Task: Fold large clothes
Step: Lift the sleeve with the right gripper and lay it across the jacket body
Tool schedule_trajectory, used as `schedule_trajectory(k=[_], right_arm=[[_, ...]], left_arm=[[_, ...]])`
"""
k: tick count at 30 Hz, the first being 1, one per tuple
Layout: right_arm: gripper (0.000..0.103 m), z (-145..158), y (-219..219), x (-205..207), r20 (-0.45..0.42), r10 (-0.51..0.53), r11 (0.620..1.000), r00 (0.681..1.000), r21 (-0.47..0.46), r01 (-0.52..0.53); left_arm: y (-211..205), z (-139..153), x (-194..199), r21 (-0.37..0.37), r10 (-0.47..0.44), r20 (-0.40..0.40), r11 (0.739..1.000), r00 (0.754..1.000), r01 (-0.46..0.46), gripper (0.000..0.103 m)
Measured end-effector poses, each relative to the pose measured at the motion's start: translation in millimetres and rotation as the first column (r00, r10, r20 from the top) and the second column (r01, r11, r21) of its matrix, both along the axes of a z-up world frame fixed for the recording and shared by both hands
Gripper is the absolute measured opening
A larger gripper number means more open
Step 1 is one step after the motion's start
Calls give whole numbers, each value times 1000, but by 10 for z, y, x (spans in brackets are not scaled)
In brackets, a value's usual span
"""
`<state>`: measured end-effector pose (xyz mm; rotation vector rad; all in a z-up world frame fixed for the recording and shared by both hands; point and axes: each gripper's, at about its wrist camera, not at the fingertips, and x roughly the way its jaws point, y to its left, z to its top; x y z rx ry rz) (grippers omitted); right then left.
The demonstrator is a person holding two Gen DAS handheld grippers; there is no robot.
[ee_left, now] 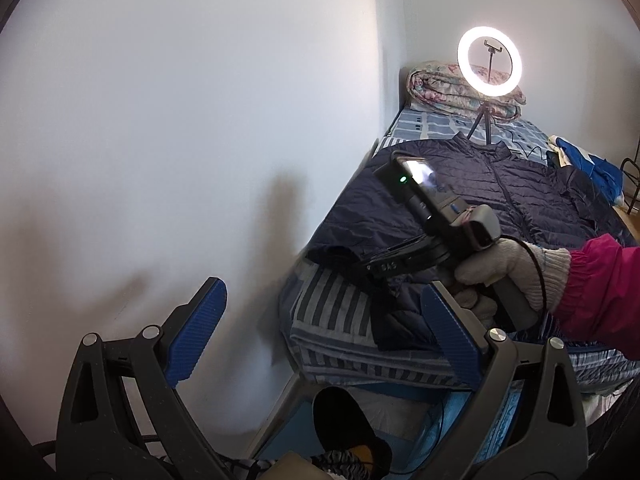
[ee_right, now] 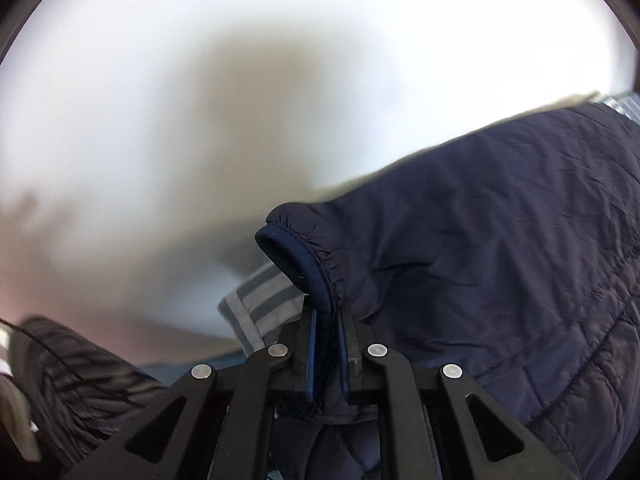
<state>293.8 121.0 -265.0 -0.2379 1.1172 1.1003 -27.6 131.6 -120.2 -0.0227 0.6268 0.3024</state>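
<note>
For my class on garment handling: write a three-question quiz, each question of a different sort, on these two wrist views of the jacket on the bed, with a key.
1. True or false: the right gripper is shut on the cuff of the navy jacket.
2. Multiple choice: the left gripper is A) shut on the jacket, B) open and holding nothing, C) shut on the striped sheet.
3. Fill in: at the far end of the bed, in front of the folded quilt, stands a lit ____ on a tripod.

Key: 1 true; 2 B; 3 ring light.
</note>
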Motion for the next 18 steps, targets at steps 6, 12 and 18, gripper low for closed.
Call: schedule_trajectory(k=[6, 12, 18], right_arm=[[6, 268, -566, 309, 5, -136, 988, 991, 75, 135], [6, 542, -1069, 638, 18, -279, 954, 960, 116, 275], [6, 809, -1692, 1040, 43, -405, 906, 913, 152, 395]], left_arm=[[-128, 75, 345, -3, -62, 11, 998, 998, 62, 100], [-324, 209, 835, -24, -138, 16, 990, 990, 138, 100], [-573, 307, 1394, -38, -196, 11, 980, 980, 197, 100]])
